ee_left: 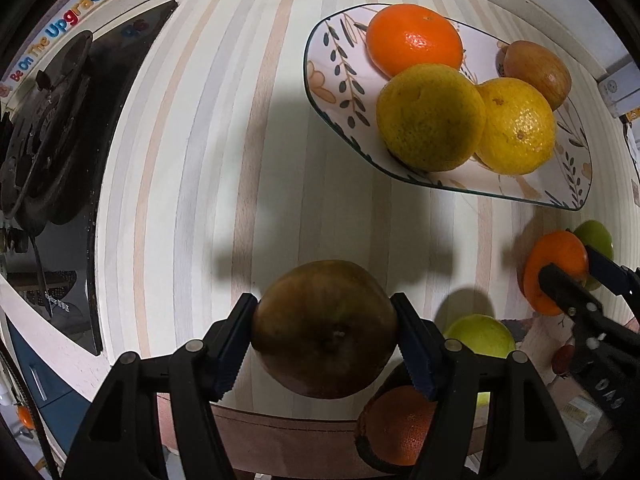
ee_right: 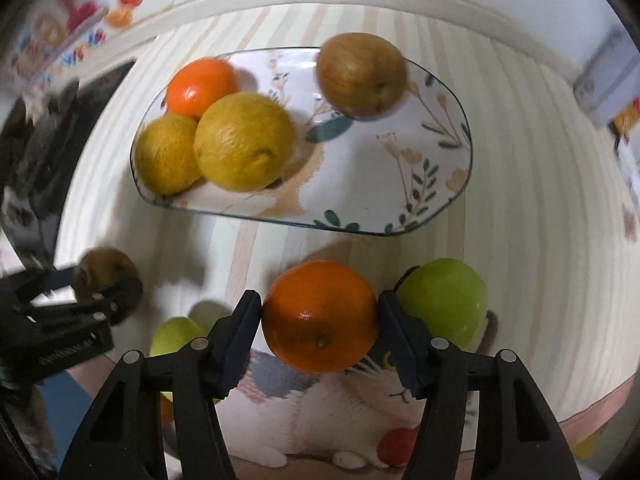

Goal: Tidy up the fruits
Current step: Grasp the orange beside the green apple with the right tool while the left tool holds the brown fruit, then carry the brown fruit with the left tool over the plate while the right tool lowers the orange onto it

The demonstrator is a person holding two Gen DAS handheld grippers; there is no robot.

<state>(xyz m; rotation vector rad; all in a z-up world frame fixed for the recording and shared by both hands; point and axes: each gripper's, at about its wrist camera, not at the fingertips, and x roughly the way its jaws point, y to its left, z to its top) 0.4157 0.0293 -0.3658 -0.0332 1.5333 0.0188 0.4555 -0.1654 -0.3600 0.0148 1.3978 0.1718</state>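
My left gripper (ee_left: 325, 336) is shut on a brown pear-like fruit (ee_left: 324, 328), held above the striped table. My right gripper (ee_right: 320, 320) is shut on an orange (ee_right: 320, 316); it also shows at the right of the left wrist view (ee_left: 554, 276). The floral plate (ee_right: 400, 192) ahead holds an orange (ee_right: 200, 86), two yellow citrus fruits (ee_right: 244, 140), and a brownish apple (ee_right: 360, 74). A green apple (ee_right: 444, 300) lies just right of my right gripper. Another green fruit (ee_right: 176, 336) lies lower left.
A black stove top (ee_left: 52, 152) lies left of the table. A wall with coloured letters (ee_left: 76, 16) stands behind. An orange fruit (ee_left: 400, 424) sits below the left gripper near the table edge. A cat-print mat (ee_right: 340, 408) lies under the right gripper.
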